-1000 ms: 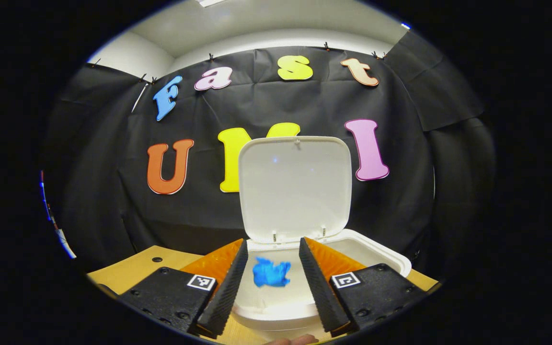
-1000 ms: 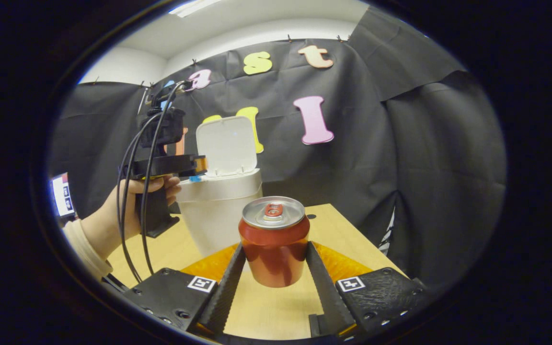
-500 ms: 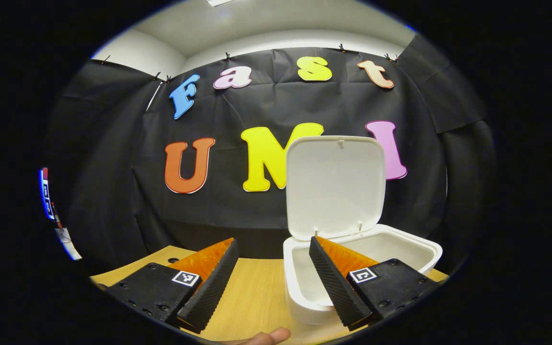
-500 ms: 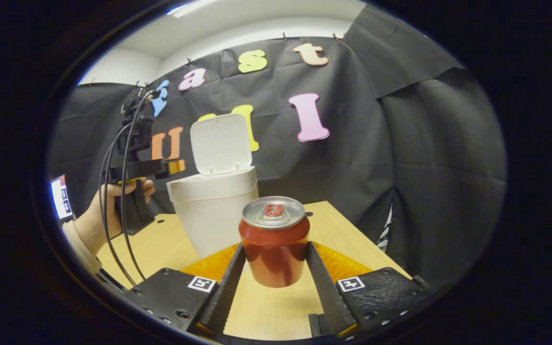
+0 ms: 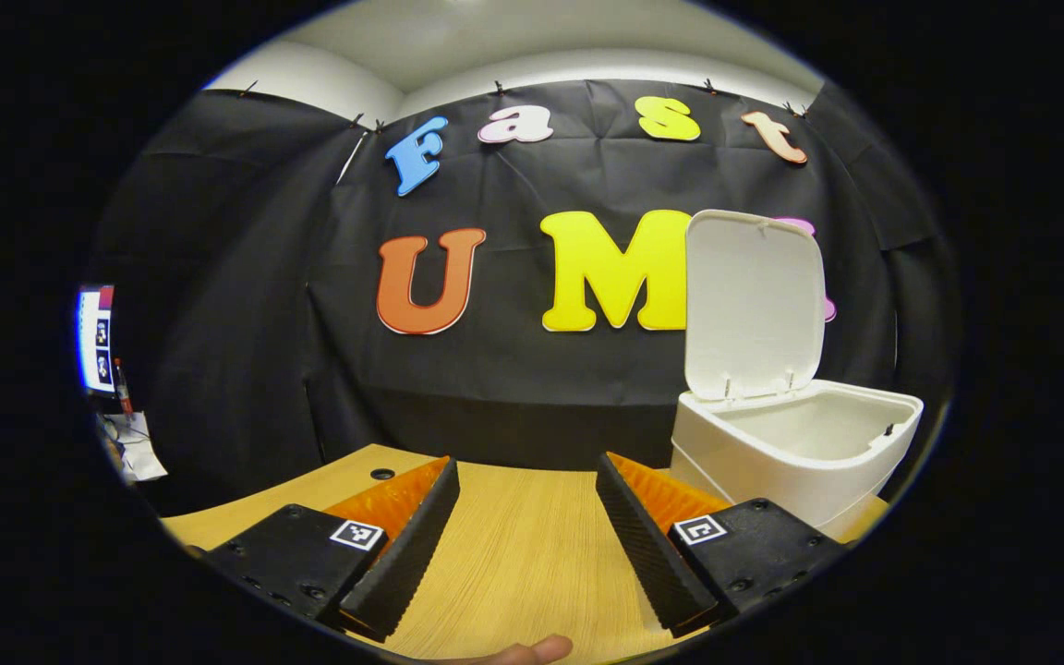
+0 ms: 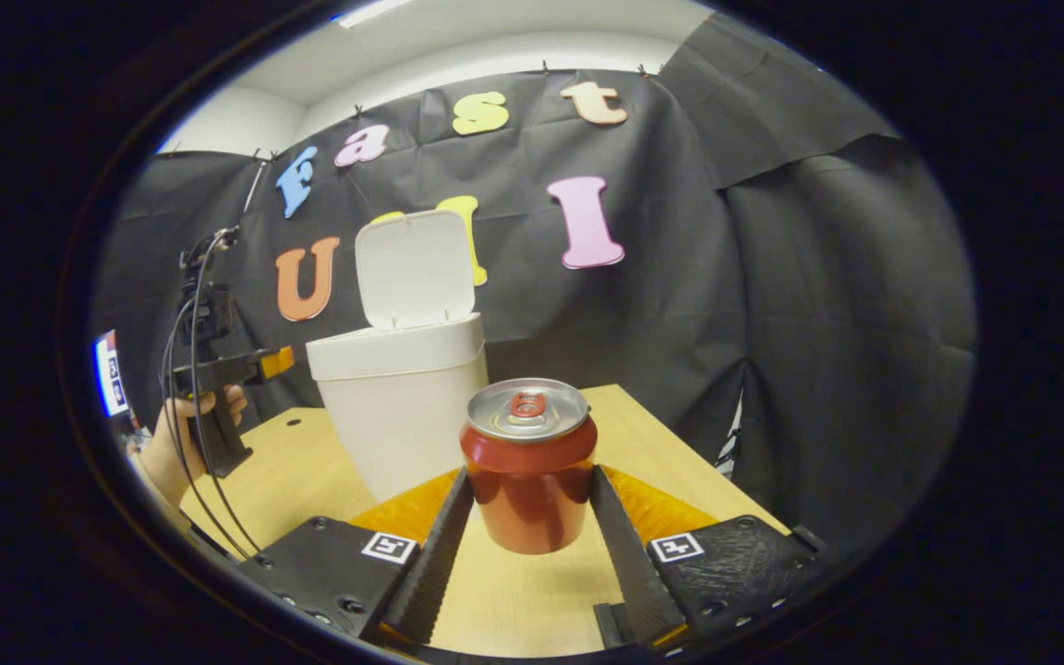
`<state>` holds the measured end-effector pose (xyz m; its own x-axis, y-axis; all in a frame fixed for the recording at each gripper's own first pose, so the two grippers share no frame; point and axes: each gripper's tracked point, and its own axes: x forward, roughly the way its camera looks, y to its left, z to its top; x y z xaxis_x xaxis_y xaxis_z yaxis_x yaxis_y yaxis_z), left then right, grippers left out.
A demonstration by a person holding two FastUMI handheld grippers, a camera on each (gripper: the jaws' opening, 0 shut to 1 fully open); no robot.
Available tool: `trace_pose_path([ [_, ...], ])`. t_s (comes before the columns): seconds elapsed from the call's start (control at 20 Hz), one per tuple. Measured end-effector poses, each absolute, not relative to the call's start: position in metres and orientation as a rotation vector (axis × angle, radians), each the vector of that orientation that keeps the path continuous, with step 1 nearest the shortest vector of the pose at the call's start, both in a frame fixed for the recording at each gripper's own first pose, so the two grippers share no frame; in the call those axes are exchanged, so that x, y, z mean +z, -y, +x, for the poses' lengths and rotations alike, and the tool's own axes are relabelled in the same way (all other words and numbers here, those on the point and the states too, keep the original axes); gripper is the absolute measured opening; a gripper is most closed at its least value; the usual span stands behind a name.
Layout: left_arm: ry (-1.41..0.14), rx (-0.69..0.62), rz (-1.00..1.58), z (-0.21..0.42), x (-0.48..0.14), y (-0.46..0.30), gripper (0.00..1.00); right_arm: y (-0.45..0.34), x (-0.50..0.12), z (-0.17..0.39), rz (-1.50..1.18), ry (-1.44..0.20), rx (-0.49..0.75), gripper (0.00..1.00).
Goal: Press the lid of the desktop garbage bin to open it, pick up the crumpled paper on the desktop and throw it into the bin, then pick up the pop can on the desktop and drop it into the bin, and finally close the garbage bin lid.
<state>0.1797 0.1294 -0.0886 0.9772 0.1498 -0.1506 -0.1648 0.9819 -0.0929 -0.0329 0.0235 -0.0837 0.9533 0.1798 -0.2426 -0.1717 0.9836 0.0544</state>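
White bin (image 5: 795, 457), lid (image 5: 752, 300) up, contents hidden; left claw (image 5: 523, 545) released, right claw (image 6: 527, 545) grasping can (image 6: 528, 466).

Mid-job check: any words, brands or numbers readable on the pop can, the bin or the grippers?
pop can: no print readable on the side that shows.
bin: plain, no text.
right gripper and left gripper: square markers with black-and-white patterns, no words or numbers.
screen at the edge: too small to read.
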Motion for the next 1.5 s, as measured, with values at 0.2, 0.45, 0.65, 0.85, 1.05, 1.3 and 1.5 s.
trace_pose_path([
  [0.2,-0.157,0.241,-0.160,0.151,-0.107,-0.152,0.98,-0.030,-0.072,-0.041,0.005,-0.212,0.179,0.76],
  [0.45,-0.201,0.200,-0.169,0.118,-0.120,-0.151,0.96,-0.044,-0.059,-0.045,0.004,-0.176,0.182,0.76],
  [0.65,-0.177,0.153,-0.145,0.098,-0.114,-0.134,0.96,-0.062,-0.040,-0.046,-0.041,-0.157,0.180,0.76],
  [0.85,-0.160,0.084,-0.087,0.084,-0.108,-0.120,0.95,-0.098,-0.002,-0.055,-0.074,-0.125,0.258,0.77],
  [1.05,-0.189,0.033,-0.107,0.065,-0.118,-0.111,0.95,-0.130,0.040,-0.051,-0.063,-0.124,0.313,0.77],
  [1.3,-0.196,-0.039,-0.140,0.051,-0.121,-0.093,0.96,-0.158,0.091,-0.012,-0.006,-0.105,0.317,0.77],
  [1.5,-0.172,-0.033,-0.123,0.044,-0.117,-0.097,0.96,-0.184,0.118,0.031,0.032,-0.100,0.322,0.76],
])
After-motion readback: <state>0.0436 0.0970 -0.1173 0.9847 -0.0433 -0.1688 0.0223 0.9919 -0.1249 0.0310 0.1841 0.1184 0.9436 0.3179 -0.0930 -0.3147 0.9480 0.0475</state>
